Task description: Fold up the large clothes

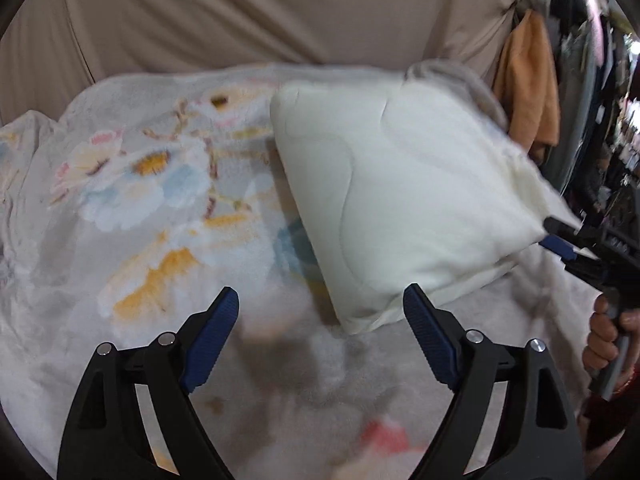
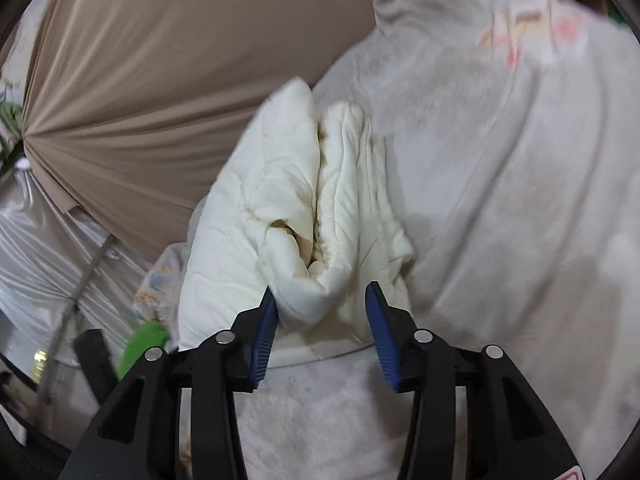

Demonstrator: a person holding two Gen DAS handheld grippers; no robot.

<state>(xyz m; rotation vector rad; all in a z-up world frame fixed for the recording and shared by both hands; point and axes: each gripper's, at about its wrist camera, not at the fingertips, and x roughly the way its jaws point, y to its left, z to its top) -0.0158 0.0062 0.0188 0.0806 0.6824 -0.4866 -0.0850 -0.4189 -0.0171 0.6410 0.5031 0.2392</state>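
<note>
A thick white quilted piece (image 1: 400,200), folded into a pad, lies tilted on a pale floral blanket (image 1: 140,200). My left gripper (image 1: 320,300) hovers open just above the blanket, its right finger close to the pad's near corner, with nothing between its fingers. At the right edge of the left wrist view, my right gripper (image 1: 560,240) sits at the pad's right corner, held by a person's hand (image 1: 604,332). In the right wrist view the pad's bunched folded end (image 2: 280,200) bulges between the right gripper's (image 2: 324,304) parted jaws. The left pad touches it; the right pad stands clear.
A beige sheet (image 1: 240,12) hangs behind the blanket (image 2: 500,160). An orange cloth (image 1: 528,80) hangs at the back right, beside dark racks of clothes. In the right wrist view a green object (image 2: 144,344) and silvery sheeting (image 2: 48,248) lie at the left.
</note>
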